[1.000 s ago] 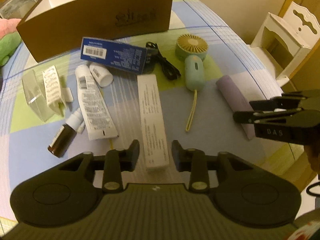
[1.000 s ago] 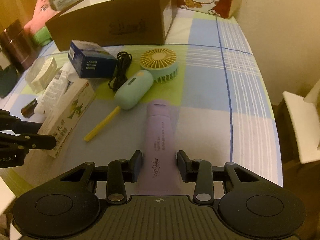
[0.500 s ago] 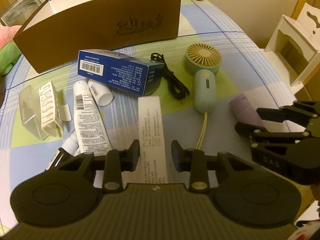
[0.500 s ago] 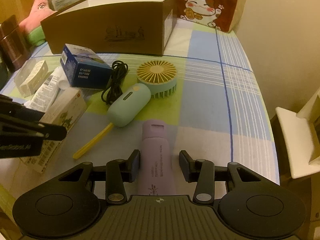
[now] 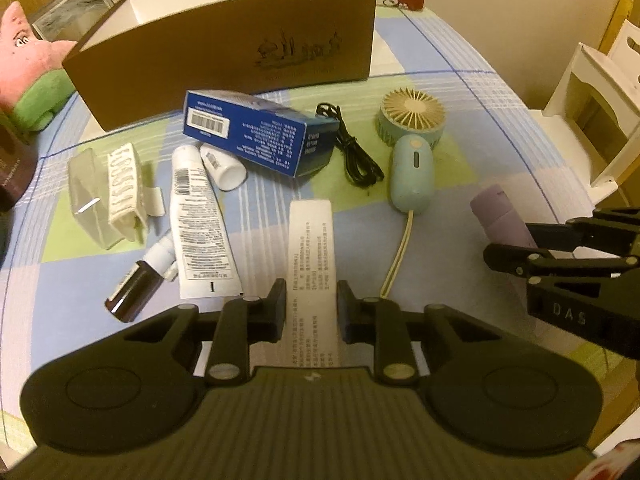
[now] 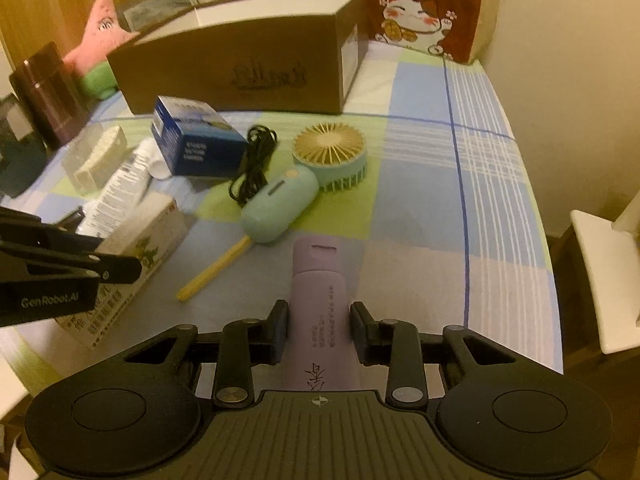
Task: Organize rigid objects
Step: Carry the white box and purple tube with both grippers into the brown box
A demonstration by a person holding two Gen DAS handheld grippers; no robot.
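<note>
Clamping on the near end of one long white carton, the left gripper is pressing both pads against the carton's sides; its jaws have been closing in this last second. The right gripper is doing the same with one lilac tube, its pads sitting against the tube's flanks after just now closing further. Both things are lying lengthwise on the checked table, the carton to the left and the tube to the right, well apart.

Lying just left of the carton are one white tube with a barcode, one small dark bottle with a white spray top, and one clear plastic case holding a cream-coloured piece. A second, shorter white tube is resting beside the first, its far end tucked under one blue box.

Sitting between carton and lilac tube is one mint handheld fan, lying flat with its yellow strap trailing toward the near edge. One black cable, coiled loosely, is lying between the fan and the blue box.

Standing beyond all of these is one big brown box, open at the top with white inner walls. Farther left, one pink and green plush toy and one dark red flask are sitting by the table's edge. One red bag with a cat print is standing at the far right corner.
</note>
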